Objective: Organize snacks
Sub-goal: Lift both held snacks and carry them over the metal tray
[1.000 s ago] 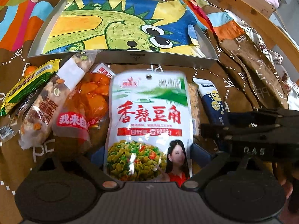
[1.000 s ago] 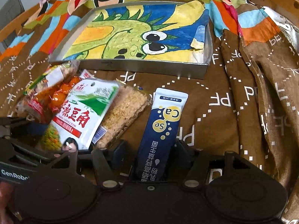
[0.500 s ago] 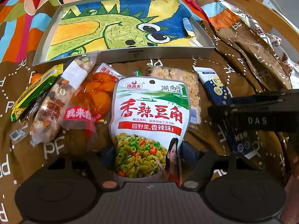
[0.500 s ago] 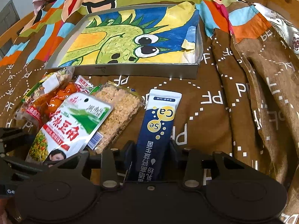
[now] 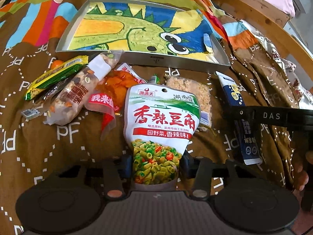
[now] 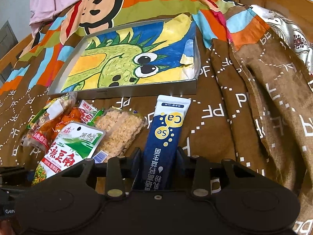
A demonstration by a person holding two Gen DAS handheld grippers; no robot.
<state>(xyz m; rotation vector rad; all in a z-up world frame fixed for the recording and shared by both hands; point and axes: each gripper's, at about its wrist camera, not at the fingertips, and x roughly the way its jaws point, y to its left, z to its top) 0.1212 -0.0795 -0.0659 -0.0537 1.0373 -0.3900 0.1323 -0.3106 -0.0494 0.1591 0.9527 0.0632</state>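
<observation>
My left gripper (image 5: 155,161) is shut on the bottom of a white and green bean snack pouch (image 5: 162,117), lifted slightly off the cloth. My right gripper (image 6: 159,154) is shut on the lower part of a dark blue tube-shaped pack (image 6: 166,135) marked Ca and Se. The blue pack also shows in the left wrist view (image 5: 238,117), under the right gripper's black body. The pouch shows in the right wrist view (image 6: 68,152). A shallow metal tray (image 5: 154,58) lined with a dinosaur drawing lies beyond the snacks; it also shows in the right wrist view (image 6: 137,93).
On the brown cloth lie a rice crisp bar (image 5: 187,90), an orange snack bag (image 5: 115,90), a nut bar (image 5: 78,92) and a green-yellow packet (image 5: 52,76). Bunched brown cloth folds (image 6: 273,107) rise at the right. A wooden rail (image 5: 254,13) runs behind.
Both grippers have closed on their packs and pulled them back and up. The pouch has come off the rice crisp bar, which now shows. The tray looks farther away.
</observation>
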